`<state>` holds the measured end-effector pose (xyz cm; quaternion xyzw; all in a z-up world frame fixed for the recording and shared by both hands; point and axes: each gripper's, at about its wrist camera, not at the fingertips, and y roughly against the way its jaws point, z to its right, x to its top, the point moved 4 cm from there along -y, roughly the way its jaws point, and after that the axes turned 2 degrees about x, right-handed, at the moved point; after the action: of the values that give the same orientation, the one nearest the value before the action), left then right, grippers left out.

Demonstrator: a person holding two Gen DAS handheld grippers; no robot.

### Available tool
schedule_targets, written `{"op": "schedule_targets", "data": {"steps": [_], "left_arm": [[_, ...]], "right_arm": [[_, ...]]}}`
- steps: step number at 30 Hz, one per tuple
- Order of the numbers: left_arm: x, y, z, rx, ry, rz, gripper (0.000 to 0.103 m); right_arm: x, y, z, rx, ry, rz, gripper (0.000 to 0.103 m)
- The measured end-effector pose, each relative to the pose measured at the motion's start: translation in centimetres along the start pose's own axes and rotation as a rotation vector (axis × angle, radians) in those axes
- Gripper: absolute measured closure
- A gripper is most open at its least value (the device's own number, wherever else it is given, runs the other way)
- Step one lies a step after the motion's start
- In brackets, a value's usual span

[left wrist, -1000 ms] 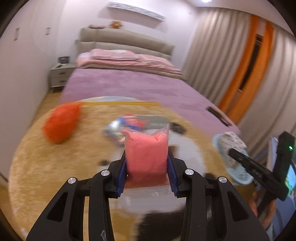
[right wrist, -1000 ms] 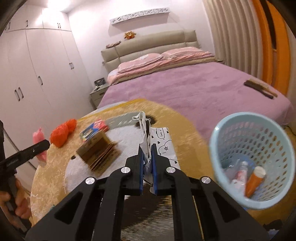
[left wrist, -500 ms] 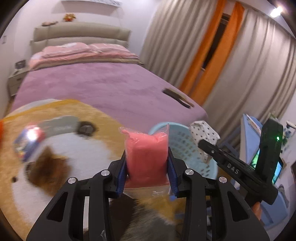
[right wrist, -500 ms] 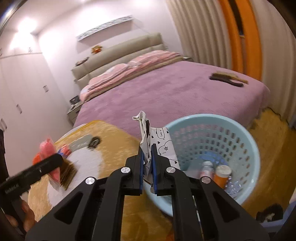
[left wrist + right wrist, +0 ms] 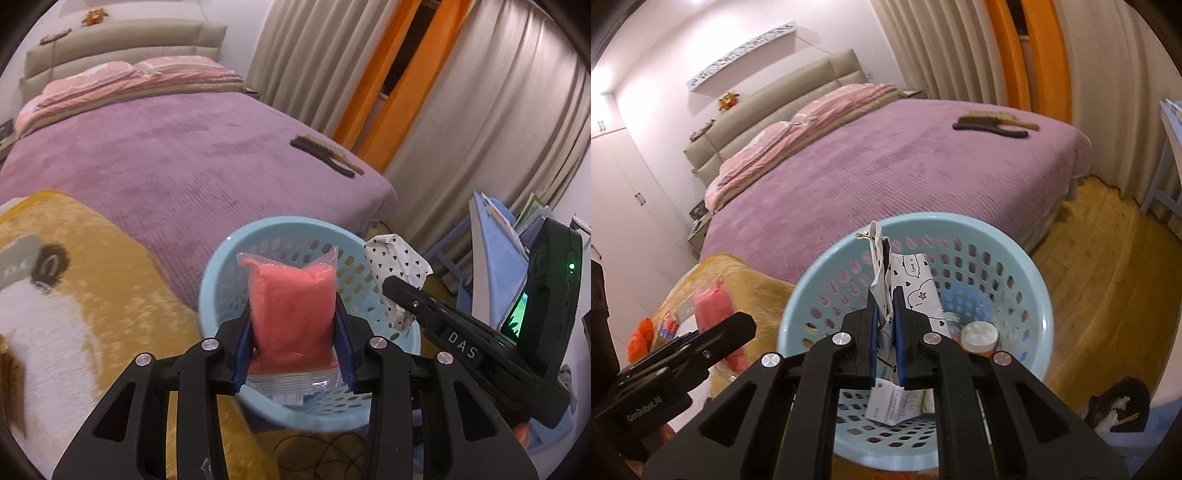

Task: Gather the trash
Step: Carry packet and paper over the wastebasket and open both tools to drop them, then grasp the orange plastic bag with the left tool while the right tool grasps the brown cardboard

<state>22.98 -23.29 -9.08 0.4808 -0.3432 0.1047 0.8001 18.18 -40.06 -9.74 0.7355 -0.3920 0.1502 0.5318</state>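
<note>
Both grippers hovered over the blue basket, left gripper clamping the pink bag, right gripper pinching the patterned wrapper; releasing off-centre risked spilling outside.

A clear bag of pink stuff stands upright above the near left rim of the pale blue perforated basket. A crumpled white wrapper with black hearts hangs over the basket's opening; bottles and papers lie at the bottom.

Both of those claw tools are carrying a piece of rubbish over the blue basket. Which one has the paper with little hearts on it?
The right gripper pinches the white heart-printed paper. The left gripper holds a pink-filled plastic bag instead, plain and bulky.
</note>
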Motion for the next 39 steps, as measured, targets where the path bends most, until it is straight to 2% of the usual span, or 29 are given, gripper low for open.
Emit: {"op": "schedule_targets", "data": {"steps": [2,3,4,5,7,8,13,20,28,35,39], "left_arm": [[0.0,-0.4,0.6,-0.016,-0.02,0.012,0.05],[0.0,-0.6,0.8,-0.007,-0.03,0.017,0.032],[-0.1,-0.5,0.9,0.006,-0.033,0.032,0.027],[-0.1,-0.4,1.0,0.006,-0.037,0.041,0.027],[-0.3,-0.4,1.0,-0.021,-0.03,0.029,0.027],[-0.5,-0.2,0.7,-0.025,-0.019,0.026,0.027],[-1.0,2.3,-0.2,-0.054,0.006,0.055,0.025],[-1.9,8.7,-0.7,-0.064,-0.016,0.163,0.021],[-3.5,16.6,-4.1,0.032,0.017,0.283,0.021],[-5.2,22.8,-10.3,0.129,0.121,0.354,0.02],[-7.5,25.8,-15.3,0.183,0.221,0.375,0.015]], "right_arm": [[-0.1,-0.4,0.7,-0.007,-0.019,-0.013,0.095],[-0.1,-0.5,1.0,-0.01,-0.026,-0.02,0.092],[-0.2,-0.7,1.3,-0.012,-0.032,-0.029,0.085],[-0.3,-0.9,1.6,-0.015,-0.038,-0.038,0.08],[-0.5,-0.7,2.0,-0.02,-0.049,-0.035,0.048],[-0.6,-0.5,2.1,-0.028,-0.052,-0.022,0.044],[-0.7,0.5,1.6,-0.011,-0.038,-0.013,0.044],[-1.2,2.8,-2.9,0.046,0.058,0.027,0.039],[-2.7,4.4,-9.8,0.121,0.19,0.042,0.036],[-5.0,4.5,-15.9,0.186,0.298,0.021,0.032],[-7.0,3.7,-19.8,0.241,0.338,-0.015,0.025]]}}
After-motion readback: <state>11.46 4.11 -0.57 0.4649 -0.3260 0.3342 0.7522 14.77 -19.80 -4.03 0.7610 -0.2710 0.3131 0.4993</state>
